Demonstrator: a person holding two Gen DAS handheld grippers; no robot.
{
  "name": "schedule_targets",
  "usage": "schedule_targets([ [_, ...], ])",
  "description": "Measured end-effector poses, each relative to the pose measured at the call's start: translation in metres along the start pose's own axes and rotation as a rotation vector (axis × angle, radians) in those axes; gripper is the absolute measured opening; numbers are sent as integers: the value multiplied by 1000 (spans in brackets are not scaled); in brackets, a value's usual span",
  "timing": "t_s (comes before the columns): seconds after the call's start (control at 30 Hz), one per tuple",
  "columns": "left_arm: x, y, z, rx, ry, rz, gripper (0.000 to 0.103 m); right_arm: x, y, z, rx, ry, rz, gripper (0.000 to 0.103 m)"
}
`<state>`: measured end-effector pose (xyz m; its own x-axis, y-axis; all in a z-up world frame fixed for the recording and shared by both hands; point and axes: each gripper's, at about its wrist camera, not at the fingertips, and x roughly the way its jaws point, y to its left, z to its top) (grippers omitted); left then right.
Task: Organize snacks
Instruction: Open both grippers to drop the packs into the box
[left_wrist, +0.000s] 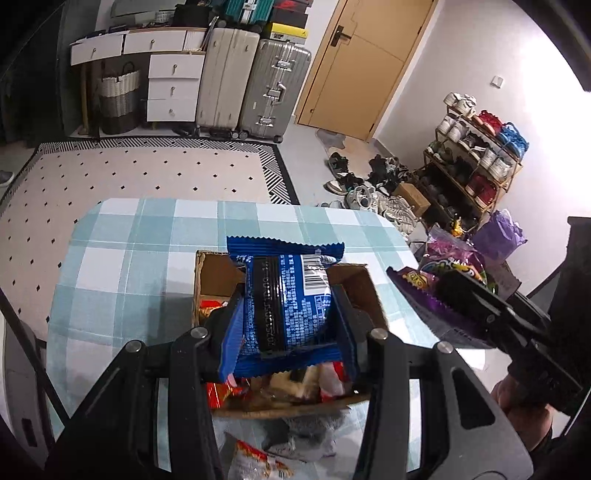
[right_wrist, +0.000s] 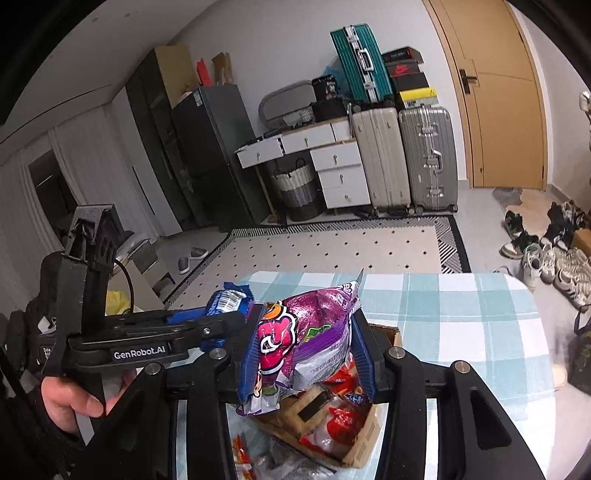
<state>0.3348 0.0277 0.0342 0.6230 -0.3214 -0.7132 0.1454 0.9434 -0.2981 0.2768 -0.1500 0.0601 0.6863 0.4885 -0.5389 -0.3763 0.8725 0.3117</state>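
Two handheld grippers are working over a snack box on a checked table, nearest first. The left gripper (left_wrist: 288, 314) is pinching a blue pack (left_wrist: 286, 295) by its sides, jaws pressed on the wrapper, label side up w/ the barcode showing, and is holding it directly above the open box (left_wrist: 356, 280), prob. so it can go straight down among the packs already inside. The right gripper (right_wrist: 306, 343) is clamping a purple bag (right_wrist: 306, 332) the same way, pads squeezing its puffed middle so the bag is standing on edge; from the left cam this tool is sitting just beside the box's right side, a hand (right_wrist: 70, 395) wrapped round the other gripper's grip. Below both tools the box is already filling w/ red and white wrappers (right_wrist: 340, 406), and more loose packs (left_wrist: 258, 461) are lying on the table in front of it, apparently waiting their turn. The table (left_wrist: 129, 258) beyond the box is bare cloth. Further back: a dotted rug, shoes and a rack at right, then suitcases (left_wrist: 255, 88), white drawers and a tan door against the far wall.
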Motion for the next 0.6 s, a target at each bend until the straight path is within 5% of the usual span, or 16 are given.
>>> schedule_targets([
  [0.5, 59, 6, -3, 5, 59, 5, 41, 67, -20, -10, 31, 68, 10, 45],
  [0.6, 66, 10, -1, -29, 51, 20, 43, 73, -23, -14, 24, 74, 8, 52],
])
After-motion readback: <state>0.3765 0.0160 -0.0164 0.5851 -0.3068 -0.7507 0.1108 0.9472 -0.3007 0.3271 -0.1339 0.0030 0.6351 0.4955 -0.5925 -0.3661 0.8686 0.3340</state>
